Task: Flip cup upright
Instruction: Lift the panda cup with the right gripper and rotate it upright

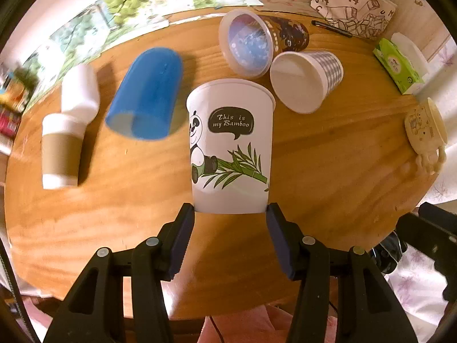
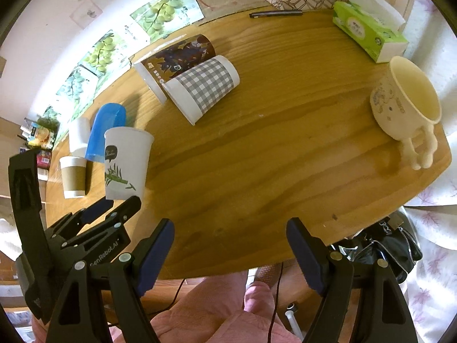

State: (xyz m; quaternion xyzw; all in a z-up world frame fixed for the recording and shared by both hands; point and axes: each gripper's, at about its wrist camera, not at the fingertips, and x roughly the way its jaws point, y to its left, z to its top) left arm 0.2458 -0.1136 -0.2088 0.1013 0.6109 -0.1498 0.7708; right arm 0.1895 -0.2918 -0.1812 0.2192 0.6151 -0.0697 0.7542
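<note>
Jaws of left gripper [image 1: 230, 210] flank upright panda cup [image 1: 230, 145] base (touching); right gripper [image 2: 230, 228] wide.

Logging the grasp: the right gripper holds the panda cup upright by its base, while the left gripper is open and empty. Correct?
Sides are swapped. The left gripper holds the panda cup upright by its base, as the left wrist view shows; the right gripper is open and empty over the table.

The panda cup [image 1: 230, 148] stands upright on the table [image 1: 328, 171], its base between the left gripper [image 1: 230, 214] fingers. The tumbler [image 1: 147, 94] lies to its left; the checked cup [image 1: 307, 78] lies behind, to its right.
</note>
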